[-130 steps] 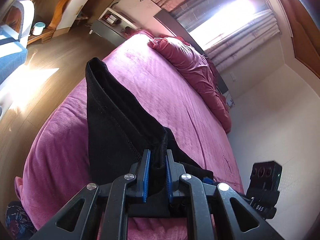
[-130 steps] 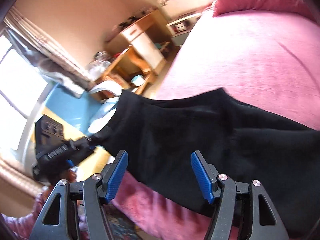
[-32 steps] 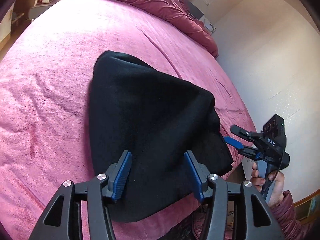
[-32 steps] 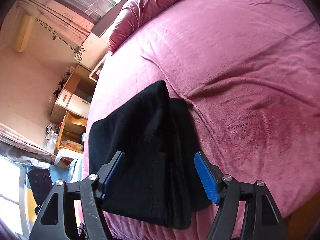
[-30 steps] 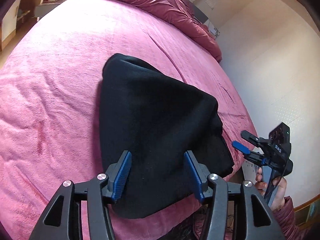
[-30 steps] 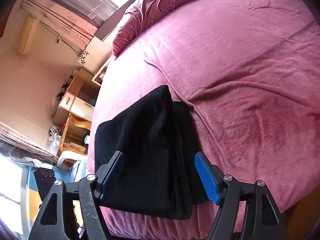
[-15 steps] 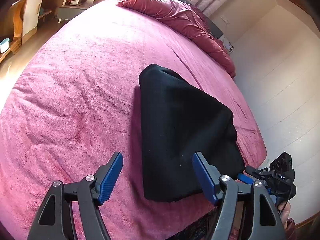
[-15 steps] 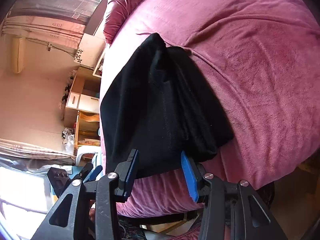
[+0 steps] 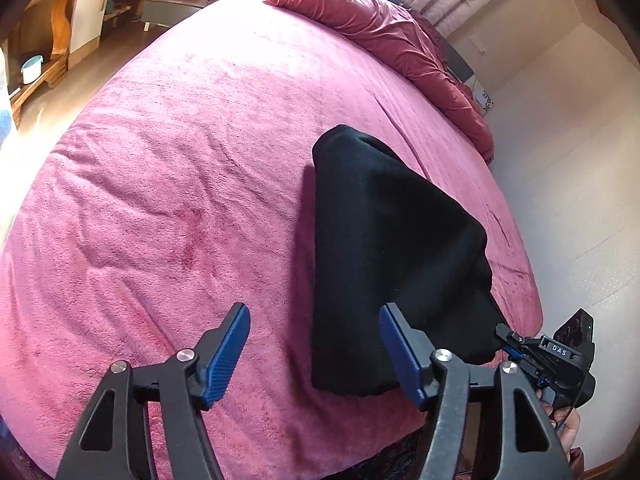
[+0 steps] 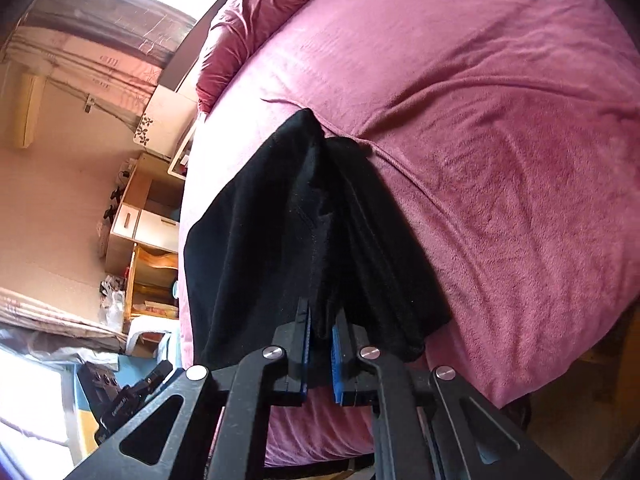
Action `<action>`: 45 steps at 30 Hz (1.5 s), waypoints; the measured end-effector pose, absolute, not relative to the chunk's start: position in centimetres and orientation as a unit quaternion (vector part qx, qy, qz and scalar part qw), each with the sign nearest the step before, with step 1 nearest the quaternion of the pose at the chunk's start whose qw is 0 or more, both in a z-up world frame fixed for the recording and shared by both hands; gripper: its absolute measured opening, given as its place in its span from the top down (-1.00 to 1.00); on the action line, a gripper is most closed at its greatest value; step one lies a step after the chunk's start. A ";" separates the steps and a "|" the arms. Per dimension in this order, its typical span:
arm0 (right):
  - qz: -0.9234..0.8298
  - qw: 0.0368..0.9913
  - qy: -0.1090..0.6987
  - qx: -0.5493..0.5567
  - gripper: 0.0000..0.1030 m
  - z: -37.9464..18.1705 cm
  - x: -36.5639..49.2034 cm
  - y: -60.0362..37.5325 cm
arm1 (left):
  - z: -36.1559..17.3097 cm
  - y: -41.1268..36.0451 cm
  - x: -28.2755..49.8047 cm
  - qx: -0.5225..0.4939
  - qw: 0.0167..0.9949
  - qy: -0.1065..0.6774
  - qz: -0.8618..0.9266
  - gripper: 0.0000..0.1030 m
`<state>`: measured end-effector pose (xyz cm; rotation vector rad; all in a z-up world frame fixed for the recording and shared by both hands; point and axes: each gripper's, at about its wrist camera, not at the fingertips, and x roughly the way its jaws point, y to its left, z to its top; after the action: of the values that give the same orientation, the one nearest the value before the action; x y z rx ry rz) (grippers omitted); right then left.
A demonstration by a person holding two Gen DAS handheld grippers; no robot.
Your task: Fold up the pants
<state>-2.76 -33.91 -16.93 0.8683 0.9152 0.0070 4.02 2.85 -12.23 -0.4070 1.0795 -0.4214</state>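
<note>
The black pants (image 9: 384, 248) lie folded in a thick stack near the foot edge of the pink bed (image 9: 180, 184). My left gripper (image 9: 314, 350) is open and empty, hovering over the bed just left of the stack's near edge. My right gripper (image 10: 320, 344) is shut on the near edge of the pants (image 10: 288, 232), pinching a fold between its blue pads. The right gripper also shows in the left wrist view (image 9: 508, 338) at the stack's right corner. The left gripper shows dimly at the lower left of the right wrist view (image 10: 124, 396).
A crumpled red duvet (image 9: 384, 28) lies at the head of the bed. A white wall (image 9: 580, 200) runs along the bed's right side. Wooden shelves and a desk (image 10: 148, 240) stand past the bed's left side. The bed's foot edge (image 10: 400, 432) drops off just below the grippers.
My left gripper let go of the pants, opened wide and moved left off the stack. My right gripper moved in on the stack's near edge and shut on it.
</note>
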 end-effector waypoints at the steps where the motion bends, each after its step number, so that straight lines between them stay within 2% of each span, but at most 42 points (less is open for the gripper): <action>1: 0.004 0.812 0.429 0.396 0.84 -16.6 -2.9 -33.7 | -12.2 2.8 4.0 -0.193 0.815 0.507 -0.205 -0.18; 5: -0.015 0.829 0.437 0.349 0.85 -15.9 -3.9 -33.3 | -11.6 1.2 3.7 -0.174 0.810 0.497 -0.259 0.06; 8: -0.031 0.825 0.455 0.333 0.86 -16.7 -3.7 -33.1 | -11.7 -1.1 3.0 -0.126 0.810 0.493 -0.293 0.09; 12: -0.059 0.823 0.483 0.293 0.86 -18.4 -2.6 -33.0 | -12.8 -4.2 2.2 -0.047 0.805 0.506 -0.305 0.22; 18: -0.068 0.825 0.493 0.266 0.86 -19.1 -2.2 -33.0 | -13.8 -5.8 2.0 0.003 0.804 0.514 -0.300 0.22; 21: -0.058 0.825 0.496 0.265 0.83 -18.7 -2.3 -33.0 | -12.7 -5.6 2.3 -0.006 0.814 0.500 -0.295 0.20; 26: -0.072 0.846 0.477 0.228 0.26 -15.9 -2.9 -33.7 | -10.3 -4.7 3.9 -0.035 0.835 0.476 -0.274 0.17; 33: -0.043 0.883 0.432 0.181 0.26 -11.5 0.2 -32.1 | -8.0 -6.1 6.8 -0.011 0.864 0.446 -0.234 0.17; 45: -0.031 0.872 0.466 0.144 0.26 -14.6 7.0 -28.9 | -8.5 -10.8 7.6 0.049 0.867 0.433 -0.241 0.17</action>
<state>6.97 -28.91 -14.55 0.3020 0.9746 -0.0655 7.59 -10.75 -8.46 0.1020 0.9067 -0.5051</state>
